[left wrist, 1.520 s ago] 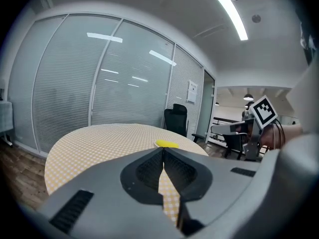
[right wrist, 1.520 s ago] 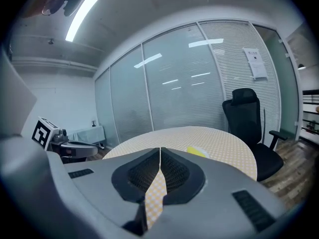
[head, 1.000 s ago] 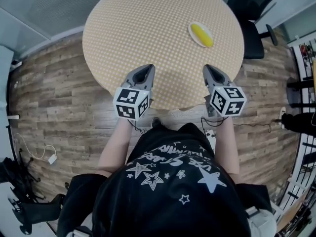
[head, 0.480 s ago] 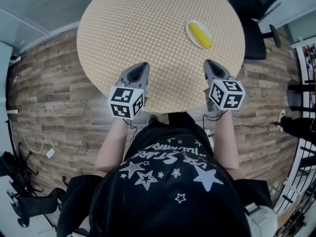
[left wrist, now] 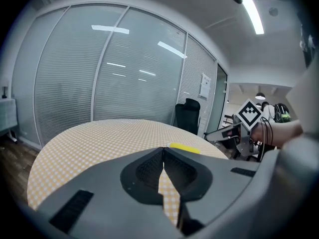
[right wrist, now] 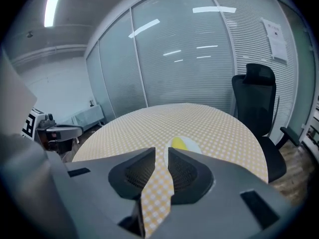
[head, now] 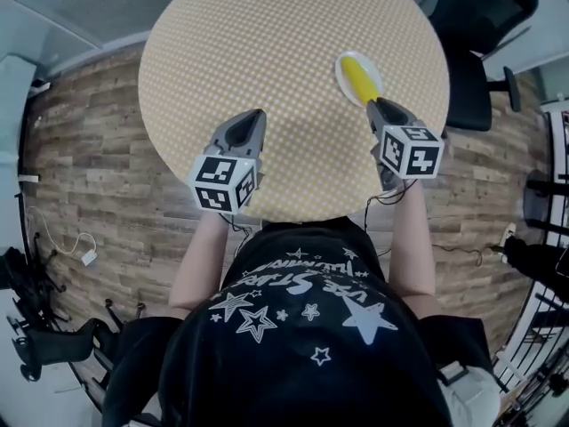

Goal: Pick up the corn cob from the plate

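A yellow corn cob (head: 360,78) lies on a small white plate (head: 342,68) at the right of the round checked table (head: 267,43). My right gripper (head: 375,107) sits just short of the plate's near edge. In the right gripper view its jaws (right wrist: 161,151) show a narrow gap with only tablecloth between them; they have just been opening. The corn cob (right wrist: 179,144) lies right beyond the tips. My left gripper (head: 258,116) hovers over the table's near middle, its tips (left wrist: 163,149) touching and holding nothing. It sees the corn cob (left wrist: 184,147) ahead to the right.
A black office chair (head: 480,25) stands beyond the table's right edge, close to the plate. Wooden floor surrounds the table. Glass partitions with blinds (right wrist: 189,59) close off the far side. A cable and small adapter (head: 84,256) lie on the floor at the left.
Both grippers have moved forward over the table. The right one went further and now reaches the plate's near edge. The corn cob and plate have not moved.
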Tool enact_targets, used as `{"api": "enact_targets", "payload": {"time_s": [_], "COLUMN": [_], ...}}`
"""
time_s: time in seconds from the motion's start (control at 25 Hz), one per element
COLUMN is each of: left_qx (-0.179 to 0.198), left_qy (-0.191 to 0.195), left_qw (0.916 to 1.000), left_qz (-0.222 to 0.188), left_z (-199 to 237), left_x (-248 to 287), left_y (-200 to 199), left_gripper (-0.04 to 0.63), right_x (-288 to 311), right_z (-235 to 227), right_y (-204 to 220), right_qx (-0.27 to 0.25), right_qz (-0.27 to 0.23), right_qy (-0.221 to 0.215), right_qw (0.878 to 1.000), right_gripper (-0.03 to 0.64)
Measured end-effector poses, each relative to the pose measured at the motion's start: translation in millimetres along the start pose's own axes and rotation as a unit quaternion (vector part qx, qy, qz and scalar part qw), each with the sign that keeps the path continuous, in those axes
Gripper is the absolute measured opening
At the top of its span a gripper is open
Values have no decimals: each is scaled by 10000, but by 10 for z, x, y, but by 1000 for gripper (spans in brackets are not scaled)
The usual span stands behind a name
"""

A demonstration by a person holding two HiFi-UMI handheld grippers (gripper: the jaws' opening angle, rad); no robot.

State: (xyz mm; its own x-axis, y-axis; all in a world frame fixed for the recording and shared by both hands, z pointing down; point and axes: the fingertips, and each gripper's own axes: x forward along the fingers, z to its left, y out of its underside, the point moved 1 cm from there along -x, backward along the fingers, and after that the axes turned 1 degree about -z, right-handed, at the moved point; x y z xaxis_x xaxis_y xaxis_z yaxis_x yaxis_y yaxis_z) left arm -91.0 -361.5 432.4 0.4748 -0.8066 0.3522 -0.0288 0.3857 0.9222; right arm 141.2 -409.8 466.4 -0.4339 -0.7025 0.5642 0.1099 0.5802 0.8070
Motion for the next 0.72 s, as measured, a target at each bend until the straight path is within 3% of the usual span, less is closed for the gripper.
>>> {"api": "enact_targets", "payload": {"time_s": [0.12,0.32,0.72], "left_qx": [36,28,-130], "left_qy": [-33,-133,-331], "left_qw": [10000,9998,9987], "left_qz": [56,138,353], "left_z": [-10,23,123], "left_x": [111,315,645], "left_y": [-28,-33,25], "left_gripper": [9,9,9], "right_x": [164,449,1048], "right_z": [-78,-227,-435], "right_y": [-8,-20,-23], "right_qx": [-47,-223,-564], "right_qz": [288,682,1540], "right_qy": [-177,-309,-540], "right_qw": [9994,9969,9850], "right_gripper": [158,249,273]}}
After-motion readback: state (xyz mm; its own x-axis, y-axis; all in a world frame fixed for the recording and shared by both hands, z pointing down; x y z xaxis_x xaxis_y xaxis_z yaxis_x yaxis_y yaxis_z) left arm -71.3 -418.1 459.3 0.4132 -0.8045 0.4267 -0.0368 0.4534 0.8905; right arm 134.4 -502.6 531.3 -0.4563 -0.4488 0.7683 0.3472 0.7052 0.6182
